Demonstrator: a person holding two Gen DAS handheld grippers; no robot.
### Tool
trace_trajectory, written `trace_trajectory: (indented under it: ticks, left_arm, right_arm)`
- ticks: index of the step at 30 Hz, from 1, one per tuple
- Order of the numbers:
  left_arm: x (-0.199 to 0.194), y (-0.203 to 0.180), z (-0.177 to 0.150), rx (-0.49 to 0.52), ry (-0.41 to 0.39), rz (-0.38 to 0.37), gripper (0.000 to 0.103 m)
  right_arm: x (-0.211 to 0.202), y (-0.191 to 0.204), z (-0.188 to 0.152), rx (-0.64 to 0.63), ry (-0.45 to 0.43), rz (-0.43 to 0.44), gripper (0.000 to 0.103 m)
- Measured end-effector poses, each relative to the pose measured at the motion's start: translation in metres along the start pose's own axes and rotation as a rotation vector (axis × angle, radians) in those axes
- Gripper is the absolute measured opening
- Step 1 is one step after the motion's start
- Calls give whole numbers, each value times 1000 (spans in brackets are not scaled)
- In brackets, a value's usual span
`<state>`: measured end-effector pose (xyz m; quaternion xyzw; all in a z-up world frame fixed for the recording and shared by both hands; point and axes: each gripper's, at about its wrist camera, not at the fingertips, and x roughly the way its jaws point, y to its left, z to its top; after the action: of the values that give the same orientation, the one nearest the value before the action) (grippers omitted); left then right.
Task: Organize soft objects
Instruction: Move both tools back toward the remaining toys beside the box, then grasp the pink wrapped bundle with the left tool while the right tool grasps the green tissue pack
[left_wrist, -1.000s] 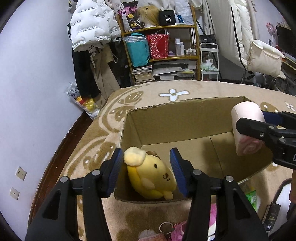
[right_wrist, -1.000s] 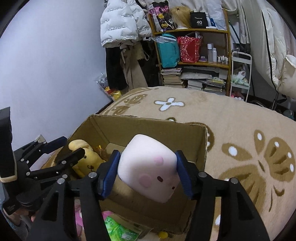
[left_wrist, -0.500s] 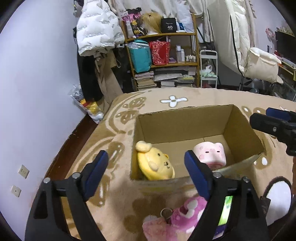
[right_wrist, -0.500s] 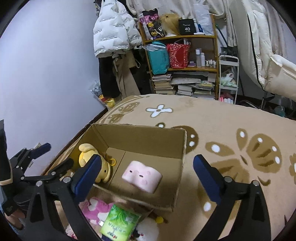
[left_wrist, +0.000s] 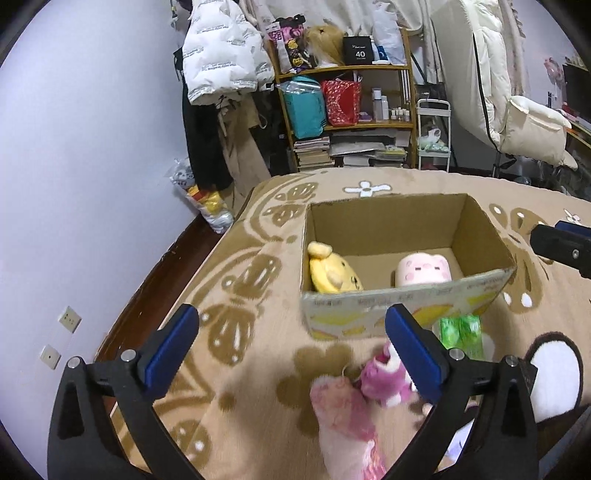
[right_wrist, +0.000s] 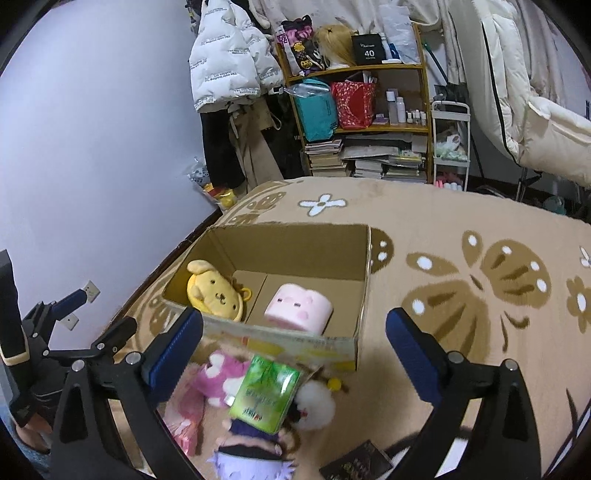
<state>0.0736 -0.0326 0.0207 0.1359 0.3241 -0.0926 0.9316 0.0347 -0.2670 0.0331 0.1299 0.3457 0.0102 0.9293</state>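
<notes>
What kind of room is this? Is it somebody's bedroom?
Probably a bedroom or living space in a home. A patterned blanket covers a wide soft surface, jackets hang by the wall, and a shelf holds books, bags and bottles. Plush toys sit in a cardboard box.

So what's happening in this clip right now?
A person with a gripper in each hand is packing soft toys into a cardboard box on a patterned blanket. A yellow dog plush and a pink pig cushion lie inside. The right tool stands wide open and empty; the left tool is opening, nothing between its pads. Pink plush toys and a green packet wait outside.
</notes>
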Motion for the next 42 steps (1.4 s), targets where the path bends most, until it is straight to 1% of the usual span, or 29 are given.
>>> trace_trajectory:
  ticks: [8, 14, 17, 24, 28, 38, 42]
  left_arm:
    - [-16, 6, -22, -32, 54, 5, 100]
    - [-15, 4, -34, -37, 107, 14, 100]
    - [-7, 1, -42, -37, 148, 7, 100]
    - [11, -7, -51, -3, 206, 8, 100]
    - [23, -5, -56, -13, 248, 2, 100]
    - [48, -8, -59, 7, 295, -4, 100]
    - [58, -8, -61, 3, 331, -19, 100]
  right_arm:
    - [-11, 8, -19, 2, 12, -3, 103]
    - [-8, 10, -30, 9, 30, -3, 103]
    - [-1, 9, -34, 14, 47, -3, 103]
    - [18, 8, -42, 25, 89, -4, 103]
    - [28, 8, -44, 28, 109, -5, 103]
    - [59, 14, -50, 6, 163, -7, 103]
    - [70, 17, -52, -2, 183, -7, 103]
